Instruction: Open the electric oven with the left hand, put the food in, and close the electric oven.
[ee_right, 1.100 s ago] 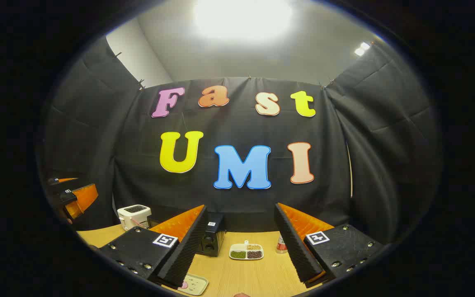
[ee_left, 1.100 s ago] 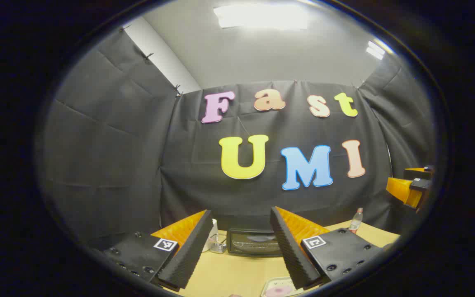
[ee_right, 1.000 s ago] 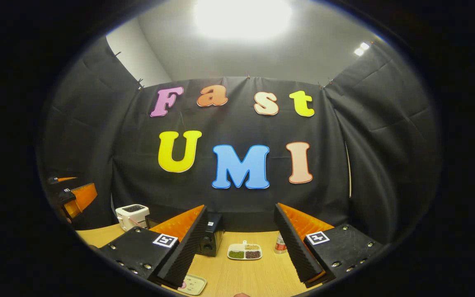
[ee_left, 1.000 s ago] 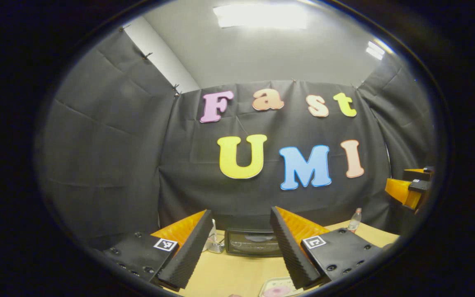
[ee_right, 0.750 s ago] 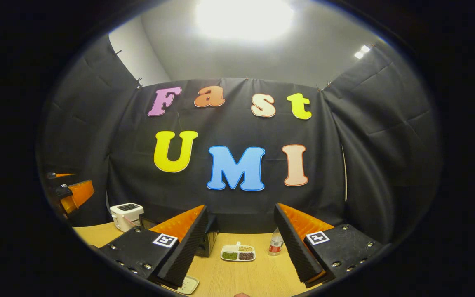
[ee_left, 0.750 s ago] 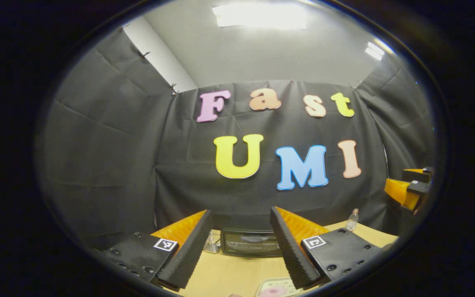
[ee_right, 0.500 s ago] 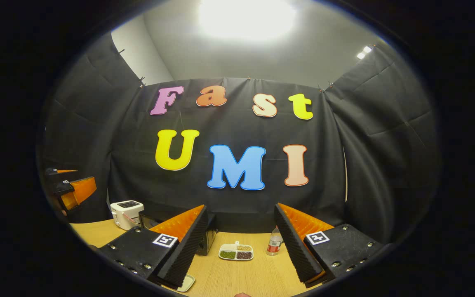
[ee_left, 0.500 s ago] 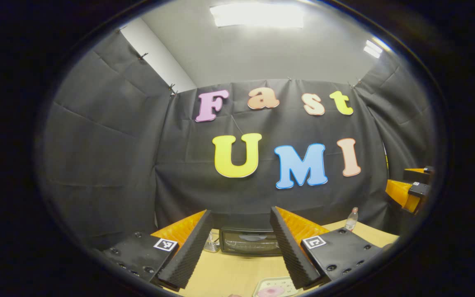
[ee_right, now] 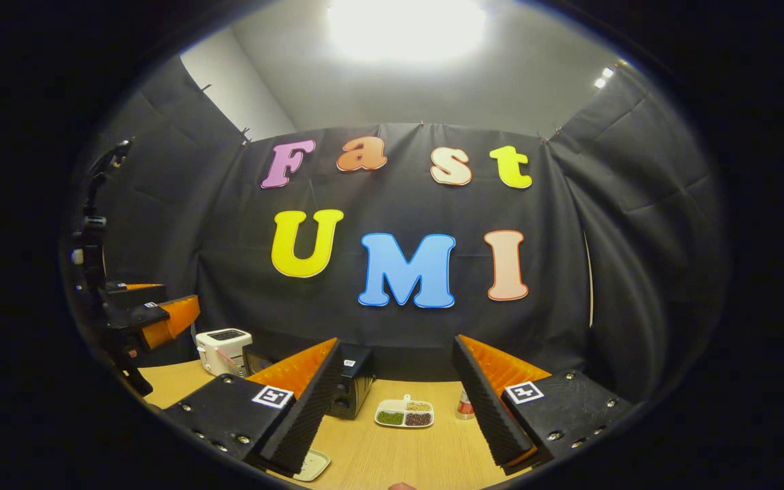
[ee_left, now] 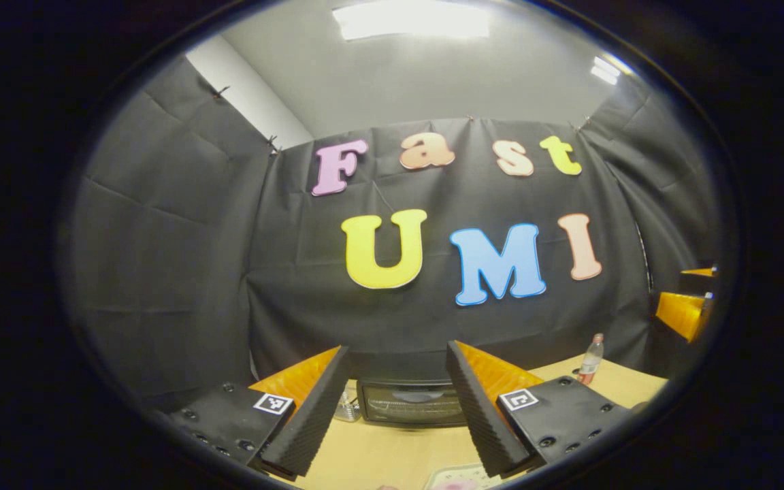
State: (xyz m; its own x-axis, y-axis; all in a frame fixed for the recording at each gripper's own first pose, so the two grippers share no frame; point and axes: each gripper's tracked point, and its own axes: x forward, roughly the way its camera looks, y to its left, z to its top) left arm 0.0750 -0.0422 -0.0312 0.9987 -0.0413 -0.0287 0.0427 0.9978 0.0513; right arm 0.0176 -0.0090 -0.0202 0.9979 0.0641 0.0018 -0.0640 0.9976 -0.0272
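Oven (ee_left: 411, 403), electric, door shut: low centre of left gripper view, on counter (ee_left: 378, 456), framed between spread fingers of left gripper (ee_left: 395, 401), which holds nothing. Right gripper (ee_right: 395, 398): fingers parted, empty, above counter. Food tray (ee_left: 456, 478), pink item, bottom edge of left gripper view. Progress, judged: none; opening, loading and closing all remain.

Black cloth walls (ee_left: 160, 258), lit ceiling (ee_right: 405, 82), wooden table (ee_right: 399, 456).
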